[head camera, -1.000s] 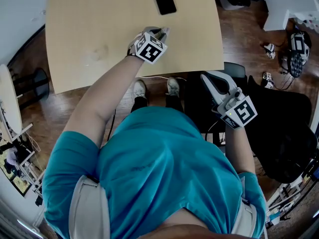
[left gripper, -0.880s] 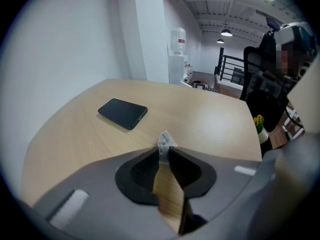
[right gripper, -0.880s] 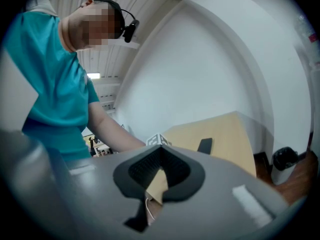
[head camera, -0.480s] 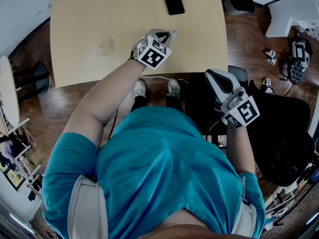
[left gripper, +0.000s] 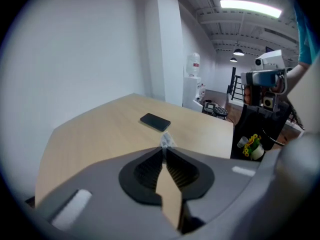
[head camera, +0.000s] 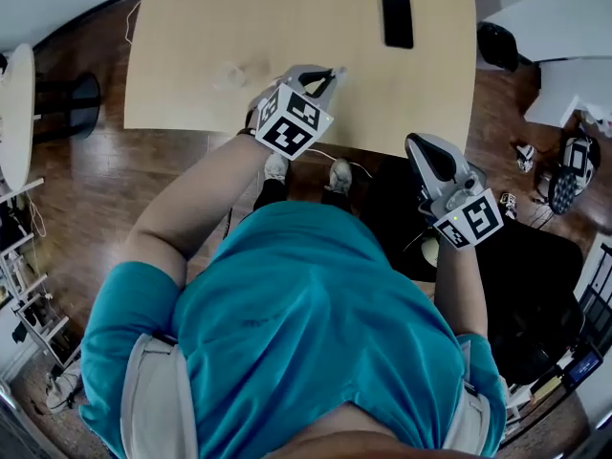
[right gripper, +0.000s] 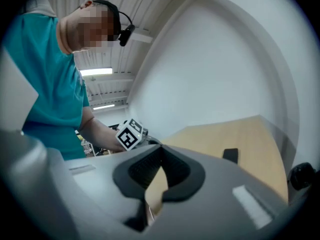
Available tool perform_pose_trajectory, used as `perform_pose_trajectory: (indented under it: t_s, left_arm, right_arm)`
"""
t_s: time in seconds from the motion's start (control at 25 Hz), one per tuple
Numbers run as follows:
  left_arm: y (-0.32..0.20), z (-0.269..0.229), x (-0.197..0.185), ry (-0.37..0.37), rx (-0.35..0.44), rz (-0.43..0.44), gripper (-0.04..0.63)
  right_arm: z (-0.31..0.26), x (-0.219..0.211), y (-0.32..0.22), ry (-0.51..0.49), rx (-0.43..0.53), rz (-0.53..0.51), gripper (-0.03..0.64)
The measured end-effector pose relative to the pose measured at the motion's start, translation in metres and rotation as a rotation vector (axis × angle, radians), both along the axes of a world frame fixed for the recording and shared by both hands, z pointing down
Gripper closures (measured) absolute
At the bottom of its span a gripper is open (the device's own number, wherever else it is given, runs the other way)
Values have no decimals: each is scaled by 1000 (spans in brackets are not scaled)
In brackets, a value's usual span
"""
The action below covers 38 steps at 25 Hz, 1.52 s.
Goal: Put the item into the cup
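Table (head camera: 191, 27) tan. Right gripper (head camera: 421, 149) off near edge, jaws together, empty. Left gripper (head camera: 333, 74) above table; jaws just closed, pinching item at tips. Phone (head camera: 397, 20) far side. Faint clear cup (head camera: 232, 73) stands apart. Item (left gripper: 166, 140) small, crinkled.

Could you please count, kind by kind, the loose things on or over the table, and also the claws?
Phone, black, flat on the table: 1
Clear cup, seen only faintly: 1
Small pale item, over the table: 1
Claws: 2, the left claw, its jaws just closed on the item, and the right claw, shut, empty
Total: 5
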State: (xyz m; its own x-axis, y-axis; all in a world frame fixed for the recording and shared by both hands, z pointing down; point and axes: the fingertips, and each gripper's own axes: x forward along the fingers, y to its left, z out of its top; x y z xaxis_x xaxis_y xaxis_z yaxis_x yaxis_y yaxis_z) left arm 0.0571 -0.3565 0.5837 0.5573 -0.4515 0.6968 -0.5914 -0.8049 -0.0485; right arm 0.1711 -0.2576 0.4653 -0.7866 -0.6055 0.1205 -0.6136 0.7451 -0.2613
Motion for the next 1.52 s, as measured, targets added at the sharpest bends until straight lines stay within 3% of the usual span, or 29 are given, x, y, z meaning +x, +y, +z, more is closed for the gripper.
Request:
perform_pose_trajectory:
  t_s: [0.4,0.72,1.12,1.52]
  left_arm:
    - [-3,-20,-156,-43,22,-224,568]
    - [-7,-9,-229,-69,9,-300,568]
    - [-11,22,-253,-103,-41,-286,568]
    - [-15,34,-252,-112,-63,-263,566]
  right_arm:
    - [2,-89,-38,5,1,-139,615]
    - [15,-147,-58,25,-8,-190,615]
    - [30,-196,-69,37,-34,-248,615]
    - [37,-209,-68,38,-58,-268,615]
